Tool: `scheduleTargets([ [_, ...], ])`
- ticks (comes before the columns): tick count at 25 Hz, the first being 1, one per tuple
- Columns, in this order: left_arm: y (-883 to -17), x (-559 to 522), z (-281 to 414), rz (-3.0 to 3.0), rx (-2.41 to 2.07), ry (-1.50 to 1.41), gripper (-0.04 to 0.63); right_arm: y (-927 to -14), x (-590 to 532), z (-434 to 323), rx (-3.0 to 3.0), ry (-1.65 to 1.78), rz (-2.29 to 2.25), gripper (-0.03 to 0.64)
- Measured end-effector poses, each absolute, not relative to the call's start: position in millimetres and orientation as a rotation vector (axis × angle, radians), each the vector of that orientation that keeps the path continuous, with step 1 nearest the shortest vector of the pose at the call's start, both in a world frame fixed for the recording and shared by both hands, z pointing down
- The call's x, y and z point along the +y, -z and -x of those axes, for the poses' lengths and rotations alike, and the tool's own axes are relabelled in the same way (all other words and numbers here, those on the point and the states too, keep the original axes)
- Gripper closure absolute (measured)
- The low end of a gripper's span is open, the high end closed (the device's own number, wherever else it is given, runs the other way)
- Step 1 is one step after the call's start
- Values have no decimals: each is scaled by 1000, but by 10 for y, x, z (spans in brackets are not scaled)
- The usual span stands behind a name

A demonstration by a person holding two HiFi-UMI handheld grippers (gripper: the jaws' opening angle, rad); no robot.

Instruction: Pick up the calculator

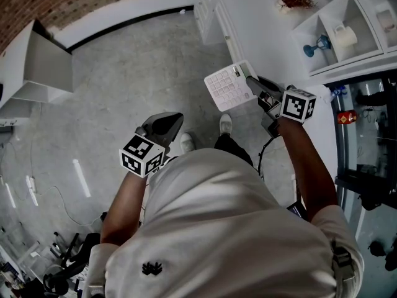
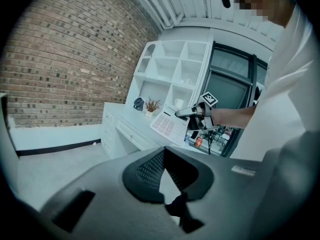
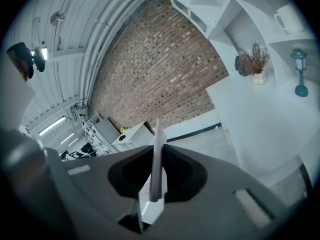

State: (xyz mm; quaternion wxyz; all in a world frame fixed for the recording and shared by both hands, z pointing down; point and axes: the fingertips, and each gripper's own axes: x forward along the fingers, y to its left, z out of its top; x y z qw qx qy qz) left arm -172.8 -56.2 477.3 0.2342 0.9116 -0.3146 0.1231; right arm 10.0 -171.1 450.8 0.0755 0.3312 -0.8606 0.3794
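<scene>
Brick wall [image 2: 65, 59] closes off the far side of the room, with grey floor [image 1: 130, 73] spread below me and a white shelf unit [image 2: 175, 69] standing over a long white surface [image 3: 260, 114] with drawers. On the unit I make out a teal lantern [image 3: 300, 74], a dried plant [image 3: 255, 61] and a white mug [image 3: 289, 18] one compartment higher. The person in a white shirt [image 1: 229, 228] holds both arms out forward. The calculator [image 1: 231, 85] is up in the air over the floor, just beside the drawers, key face turned up toward the head camera. My right claw [image 1: 253, 82] is clamped on its edge, so in the right gripper view I see it edge-on between the pads. My left claw [image 1: 177, 117] hangs lower on the left, well apart from the calculator, jaws together on nothing.
</scene>
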Motion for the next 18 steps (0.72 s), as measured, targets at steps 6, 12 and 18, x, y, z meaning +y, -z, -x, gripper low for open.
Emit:
scheduleTargets([
  [6, -4804, -693, 1717, -2487, -882, -342, 589, -4531, -1822, -144, -2587, -1160, -990, 554],
  [12, -4810, -839, 1586, -2480, -879, -350, 589, -4542, -1994, -252, -2594, -1178, -980, 554],
  [18, -4834, -1031, 1392, -2475, -875, -357, 589, -4621, -2227, -433, -2588, -1197, -972, 554],
])
